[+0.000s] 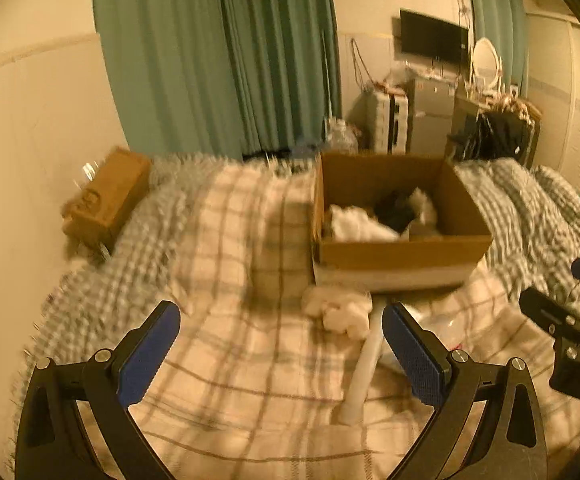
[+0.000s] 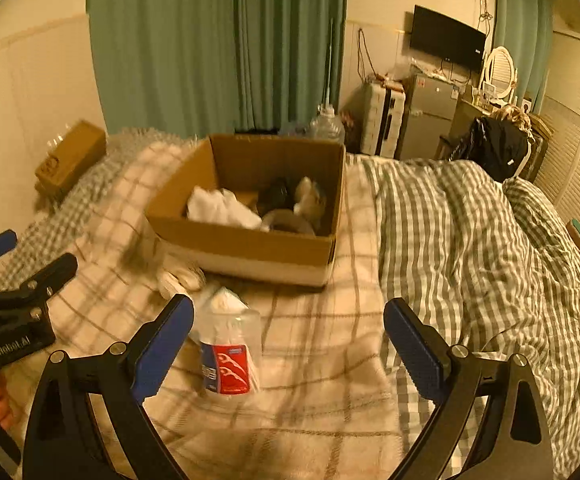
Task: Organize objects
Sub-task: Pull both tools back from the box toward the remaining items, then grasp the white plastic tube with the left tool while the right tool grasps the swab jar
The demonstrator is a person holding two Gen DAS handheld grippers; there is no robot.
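Both hand-held grippers, left (image 1: 281, 334) and right (image 2: 288, 330), gape empty; blurred clothes half-hidden inside cardboard box (image 2: 249, 250).

We see an open cardboard box (image 2: 249, 248) sitting on the bed, holding a crumpled white cloth (image 2: 221, 208), a dark item (image 2: 275, 196) and a pale fluffy one (image 2: 310, 196). Just in front of its near left corner lies a cream bundle (image 1: 338, 308). Nearer us, a clear plastic bottle (image 2: 229, 352) with a red label lies on the plaid blanket, beside a white tube (image 1: 364, 368).
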